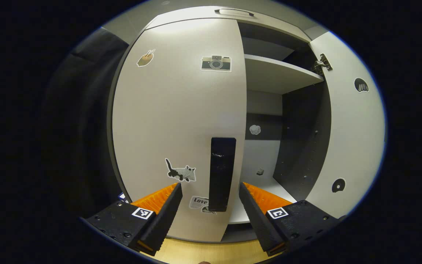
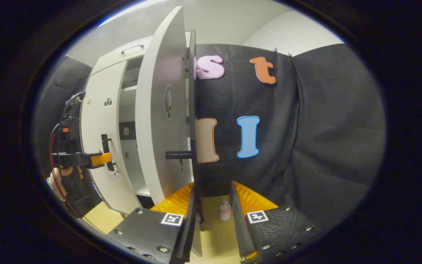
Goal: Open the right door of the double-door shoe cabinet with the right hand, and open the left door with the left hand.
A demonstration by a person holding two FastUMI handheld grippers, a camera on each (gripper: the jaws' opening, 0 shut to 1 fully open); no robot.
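Left gripper view puts the left gripper [image 1: 210,205] wide open, its jaws either side of the black handle [image 1: 222,174] on the left door [image 1: 178,121], which sits shut straight ahead. I'd ease forward until the bar lies between the jaws, close, then pull along the hinge arc. Right gripper [image 2: 213,205] hangs open too, gripping nothing, the right door [image 2: 159,121] swung out just left of its jaws. I count two doors, two handles, one small bottle [image 2: 225,212] on the floor
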